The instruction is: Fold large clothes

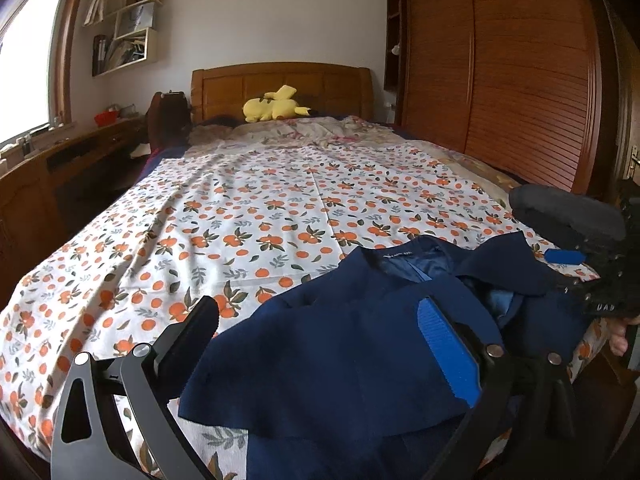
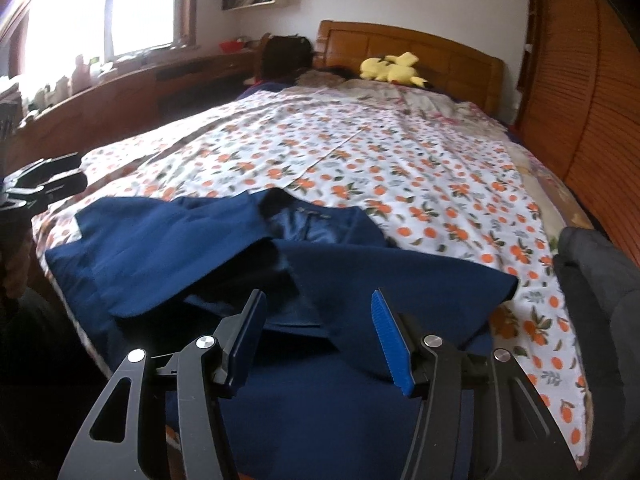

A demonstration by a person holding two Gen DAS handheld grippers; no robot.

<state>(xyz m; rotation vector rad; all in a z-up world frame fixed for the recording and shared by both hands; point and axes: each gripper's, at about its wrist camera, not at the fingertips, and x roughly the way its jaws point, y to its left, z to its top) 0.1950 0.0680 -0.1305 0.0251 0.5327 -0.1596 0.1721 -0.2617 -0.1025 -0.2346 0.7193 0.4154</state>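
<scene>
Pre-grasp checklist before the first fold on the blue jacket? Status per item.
1. Left gripper open: ok, jaws spread wide.
2. Right gripper open: ok, nothing between the fingers.
3. Jacket flat: not ok, front flaps lie rumpled and overlapped, lining showing at the collar.
4. Jacket fully on the bed: cannot tell, its near end runs out of view.
5. Room to fold: ok, the sheet beyond the collar is bare up to the yellow plush.

The jacket (image 2: 192,248) is dark navy blue. The bedsheet (image 1: 240,208) is white with orange fruits and green leaves. The plush toy (image 1: 272,106), far, is yellow.
</scene>
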